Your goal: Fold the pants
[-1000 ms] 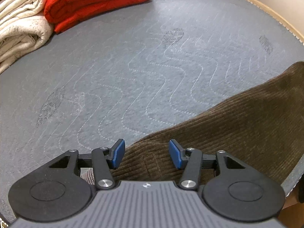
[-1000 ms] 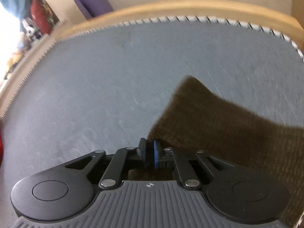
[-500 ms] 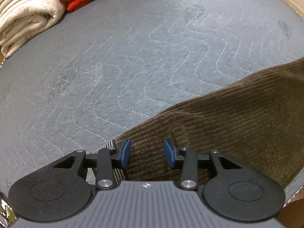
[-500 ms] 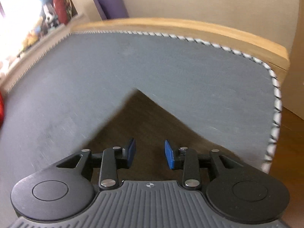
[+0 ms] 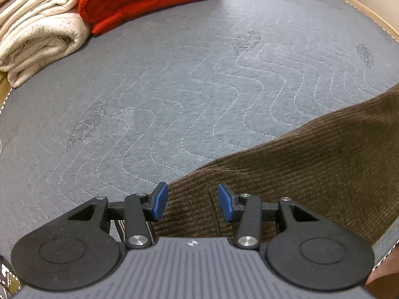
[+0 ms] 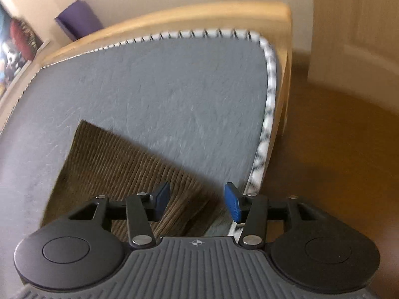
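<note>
- Hovering my left gripper [image 5: 190,200] and right gripper [image 6: 197,203], both spread and empty, over the brown corduroy pants [image 5: 311,164] lying on the grey mat [image 5: 199,87].
- Between folds, I judge; next I must pinch an edge.

Left tongs [image 5: 192,200]: jaws stood apart, blue pads [image 5: 159,200] facing each other, holding nothing, aimed toward 12 o'clock.
Right tongs [image 6: 197,204]: jaws stood wide apart, gripping nothing, likewise aimed toward 12 o'clock.
</note>
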Demonstrator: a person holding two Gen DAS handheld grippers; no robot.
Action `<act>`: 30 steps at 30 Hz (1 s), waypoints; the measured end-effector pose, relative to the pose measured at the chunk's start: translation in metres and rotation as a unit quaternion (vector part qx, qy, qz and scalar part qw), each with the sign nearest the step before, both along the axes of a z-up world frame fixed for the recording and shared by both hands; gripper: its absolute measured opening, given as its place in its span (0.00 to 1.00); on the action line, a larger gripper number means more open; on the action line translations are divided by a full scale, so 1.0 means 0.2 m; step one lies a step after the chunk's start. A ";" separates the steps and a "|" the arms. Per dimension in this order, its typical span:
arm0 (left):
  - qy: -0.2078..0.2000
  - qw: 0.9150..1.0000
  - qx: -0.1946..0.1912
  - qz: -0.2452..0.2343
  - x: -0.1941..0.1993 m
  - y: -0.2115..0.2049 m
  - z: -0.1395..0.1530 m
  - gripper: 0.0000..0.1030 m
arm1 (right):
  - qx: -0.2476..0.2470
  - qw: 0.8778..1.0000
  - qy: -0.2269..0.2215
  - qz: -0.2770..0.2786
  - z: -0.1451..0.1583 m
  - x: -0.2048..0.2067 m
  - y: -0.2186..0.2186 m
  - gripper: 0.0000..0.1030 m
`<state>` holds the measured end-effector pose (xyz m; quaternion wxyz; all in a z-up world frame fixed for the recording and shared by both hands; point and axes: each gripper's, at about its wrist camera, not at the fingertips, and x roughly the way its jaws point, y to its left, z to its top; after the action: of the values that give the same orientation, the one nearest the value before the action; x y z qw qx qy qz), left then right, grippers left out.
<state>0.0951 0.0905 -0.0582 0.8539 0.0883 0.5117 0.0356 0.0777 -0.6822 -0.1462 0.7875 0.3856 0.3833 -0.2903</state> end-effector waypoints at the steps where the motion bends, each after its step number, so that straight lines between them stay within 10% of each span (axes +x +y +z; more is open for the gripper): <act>1: 0.000 1.000 0.001 -0.002 0.00 -0.01 0.00 0.51 | 0.011 1.000 0.002 -0.006 -0.02 0.01 0.00 0.49; 11: -0.004 0.999 0.020 -0.024 -0.01 -0.03 -0.01 0.52 | 0.036 0.998 0.022 -0.047 -0.09 0.08 0.12 0.43; 15: -0.006 1.000 0.018 -0.019 -0.01 -0.02 0.00 0.52 | -0.008 0.998 0.047 -0.037 -0.06 0.12 0.17 0.25; 24: -0.023 0.999 0.007 -0.026 -0.06 0.01 0.05 0.52 | -0.122 0.991 0.053 -0.018 0.16 0.15 0.37 0.18; 30: -0.039 0.999 -0.007 -0.018 -0.11 0.06 0.11 0.52 | -0.265 0.964 0.009 0.030 0.41 0.15 0.71 0.16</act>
<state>0.0728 0.1025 -0.0367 0.8742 0.0900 0.4768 0.0194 0.1086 -0.5398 -0.0633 0.8662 0.1491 0.3111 -0.3615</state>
